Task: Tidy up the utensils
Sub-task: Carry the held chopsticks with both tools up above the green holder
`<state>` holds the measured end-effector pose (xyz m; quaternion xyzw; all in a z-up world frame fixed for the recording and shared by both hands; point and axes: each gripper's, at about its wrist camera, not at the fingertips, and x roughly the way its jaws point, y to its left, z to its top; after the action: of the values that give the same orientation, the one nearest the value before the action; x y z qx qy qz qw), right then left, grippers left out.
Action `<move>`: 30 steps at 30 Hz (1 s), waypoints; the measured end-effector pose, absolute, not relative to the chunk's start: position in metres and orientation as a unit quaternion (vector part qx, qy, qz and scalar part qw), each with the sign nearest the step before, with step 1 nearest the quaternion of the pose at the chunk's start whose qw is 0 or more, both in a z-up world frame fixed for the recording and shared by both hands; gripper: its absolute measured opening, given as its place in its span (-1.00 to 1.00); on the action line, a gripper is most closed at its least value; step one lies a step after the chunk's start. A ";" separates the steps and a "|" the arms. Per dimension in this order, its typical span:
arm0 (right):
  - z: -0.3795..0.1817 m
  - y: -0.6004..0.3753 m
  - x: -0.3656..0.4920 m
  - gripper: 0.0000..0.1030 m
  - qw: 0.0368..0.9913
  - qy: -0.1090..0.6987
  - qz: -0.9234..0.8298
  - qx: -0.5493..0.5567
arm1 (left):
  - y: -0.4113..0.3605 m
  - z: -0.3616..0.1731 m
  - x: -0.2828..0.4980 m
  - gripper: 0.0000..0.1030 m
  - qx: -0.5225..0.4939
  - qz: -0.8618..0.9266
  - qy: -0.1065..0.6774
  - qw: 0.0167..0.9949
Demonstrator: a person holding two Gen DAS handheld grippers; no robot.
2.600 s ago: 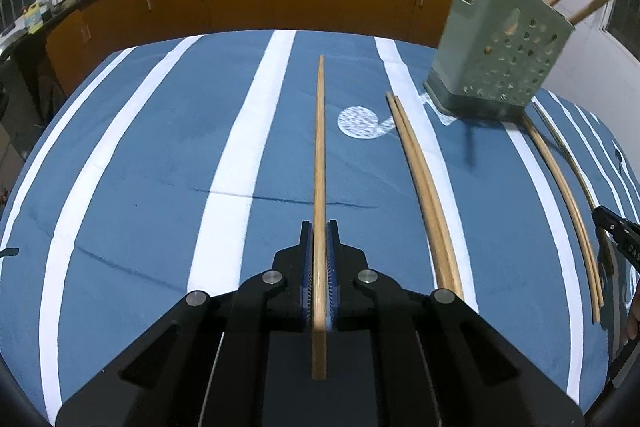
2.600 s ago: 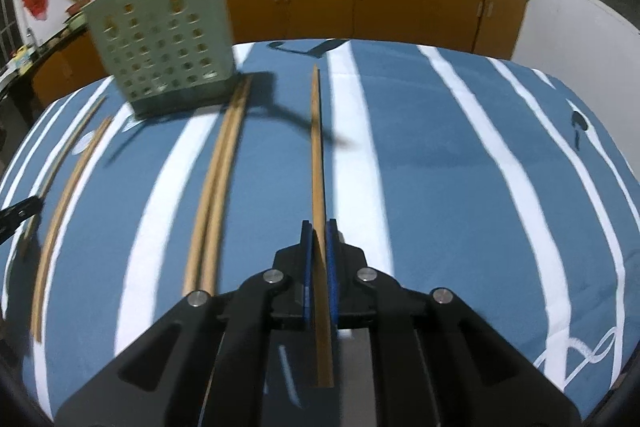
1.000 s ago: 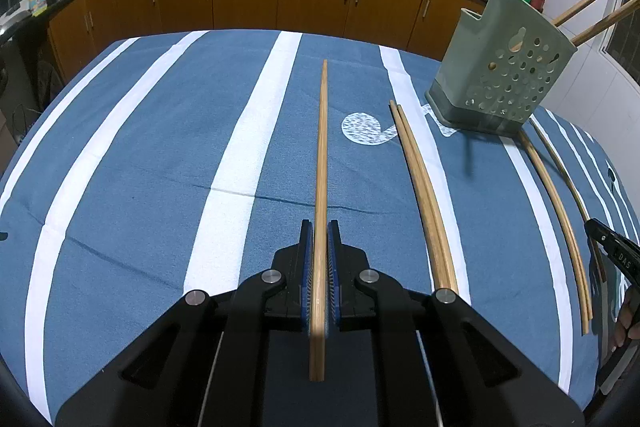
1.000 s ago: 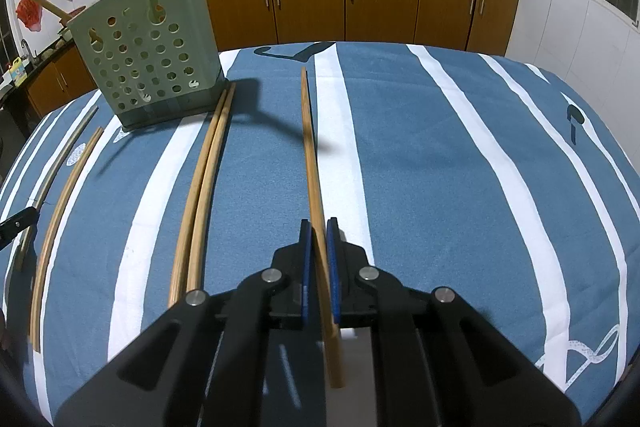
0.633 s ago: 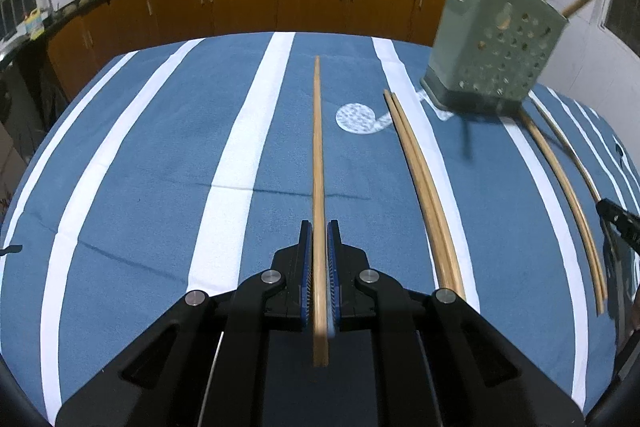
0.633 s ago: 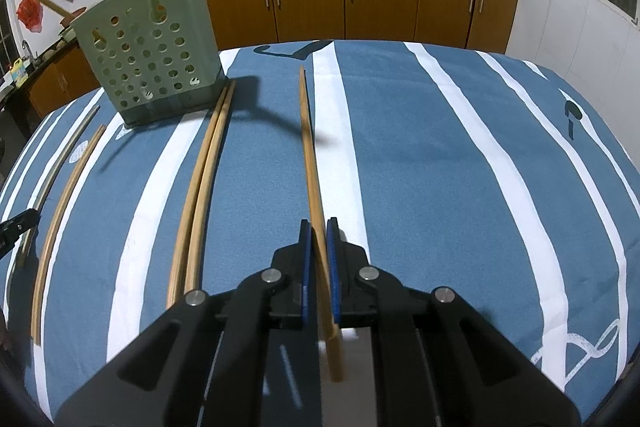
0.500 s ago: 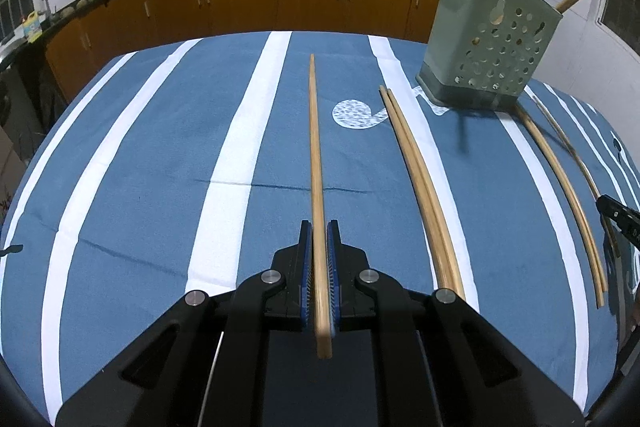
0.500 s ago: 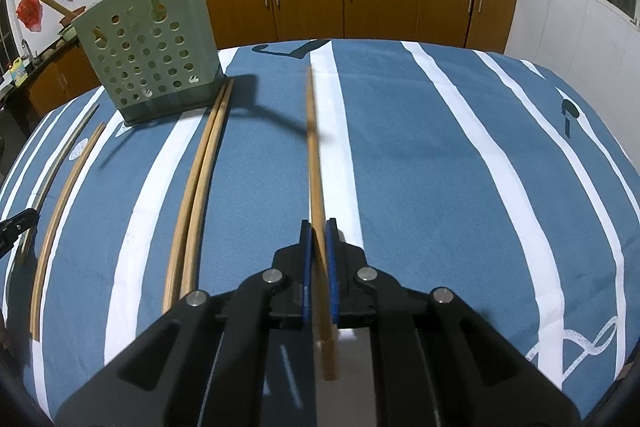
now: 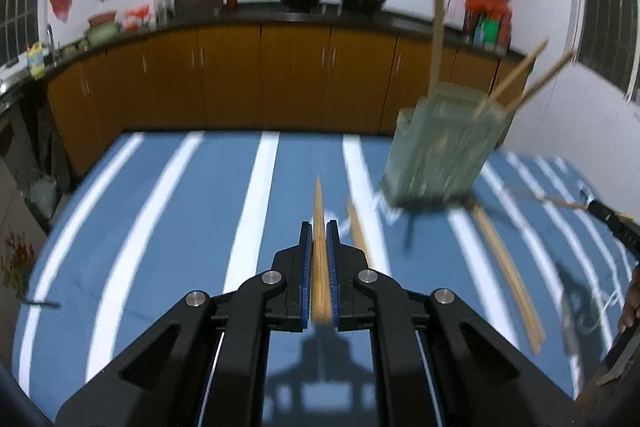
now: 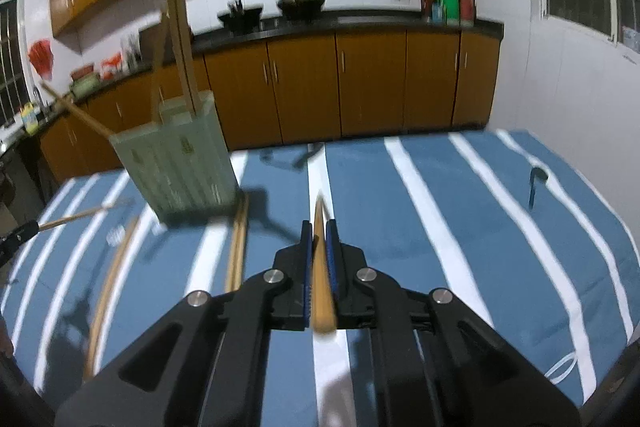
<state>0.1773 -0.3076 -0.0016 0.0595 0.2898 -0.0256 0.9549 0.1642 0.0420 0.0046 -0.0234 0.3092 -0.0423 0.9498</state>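
A: Chopstick (image 9: 319,227) pinched lengthwise between the fingers of the left gripper (image 9: 319,239), left wrist view; the pads press on the wood. It is held clear of the striped cloth (image 9: 168,211).

B: And the holder?

A: Green perforated holder (image 9: 436,155) stands ahead to the right, three sticks already upright in it. Loose chopsticks (image 9: 508,267) lie on the cloth beside its base.

B: Right wrist view?

A: Right gripper (image 10: 319,239), fingers likewise clamped on a second chopstick (image 10: 320,267). Here the holder (image 10: 180,163) sits ahead to the left; another pair (image 10: 238,247) lies by its foot.

B: Step in hand?

A: Judged: carrying both sticks toward the holder. The next move calls for tipping each stick upright over the open top.

B: Room?

A: Cloth is open between grippers and holder; the standing sticks crowd the rim, and the two grippers converge there.
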 end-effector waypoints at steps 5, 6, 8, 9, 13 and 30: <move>0.017 -0.306 0.174 -0.84 0.963 0.260 -0.026 0.061 | 0.039 0.036 0.161 -0.85 -0.033 -0.046 0.263 0.963; 0.019 -0.305 0.174 -0.84 0.964 0.256 -0.026 0.061 | 0.039 0.038 0.162 -0.85 -0.033 -0.046 0.260 0.964; 0.022 -0.305 0.173 -0.84 0.965 0.253 -0.026 0.062 | 0.039 0.043 0.164 -0.86 -0.036 -0.047 0.256 0.965; 0.024 -0.305 0.174 -0.84 0.966 0.250 -0.026 0.062 | 0.038 0.043 0.165 -0.86 -0.036 -0.048 0.254 0.965; 0.037 -0.307 0.171 -0.84 0.970 0.233 -0.025 0.065 | 0.037 0.052 0.169 -0.87 -0.033 -0.049 0.241 0.969; 0.170 -0.271 0.158 -0.84 0.990 0.065 0.084 0.095 | -0.010 0.157 0.164 -0.87 -0.034 -0.107 0.100 0.989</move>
<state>0.1578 -0.2711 0.1699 0.0949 0.0646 0.0838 0.9898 0.1637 -0.0104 0.1566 -0.0343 0.0996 -0.1072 0.9886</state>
